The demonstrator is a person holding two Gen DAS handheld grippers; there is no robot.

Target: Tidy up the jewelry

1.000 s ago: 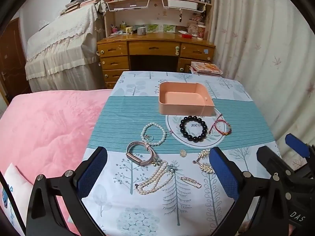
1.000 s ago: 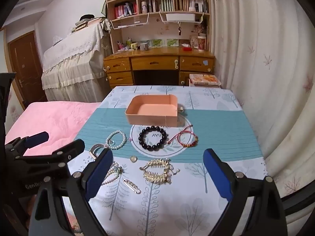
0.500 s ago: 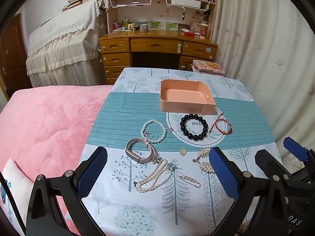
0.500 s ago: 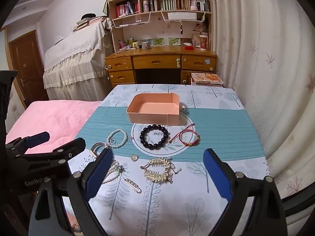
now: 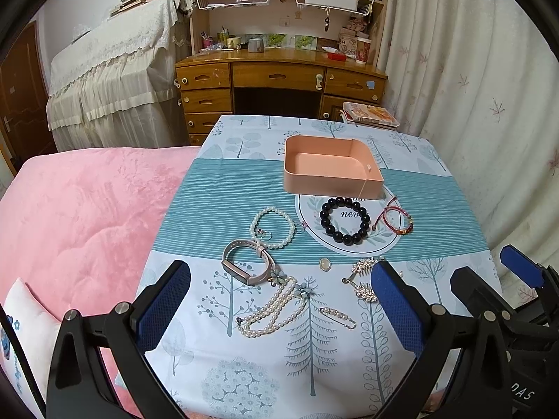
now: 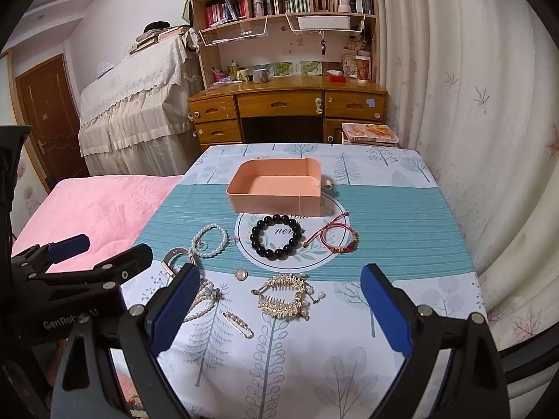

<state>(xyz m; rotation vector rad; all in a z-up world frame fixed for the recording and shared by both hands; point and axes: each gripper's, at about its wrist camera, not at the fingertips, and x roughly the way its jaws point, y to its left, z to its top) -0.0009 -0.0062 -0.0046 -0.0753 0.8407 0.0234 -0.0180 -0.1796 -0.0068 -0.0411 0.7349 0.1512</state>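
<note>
Left wrist: glossy round-beaded bracelet (image 5: 344, 221) beside rectangular tray (image 5: 328, 181).

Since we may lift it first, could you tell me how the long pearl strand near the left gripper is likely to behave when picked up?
The pearl strand lies in loose doubled loops, so it will probably hang limp and swing. Its small round beads may slip between flat pads. One end lies against the watch band, which it might drag along.

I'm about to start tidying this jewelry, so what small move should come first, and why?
Probably lower the right gripper onto the gold hair comb. Both grippers are open and hold nothing, the pink tray is empty, and the comb lies directly between the right gripper's fingers, apart from the other pieces.
</note>
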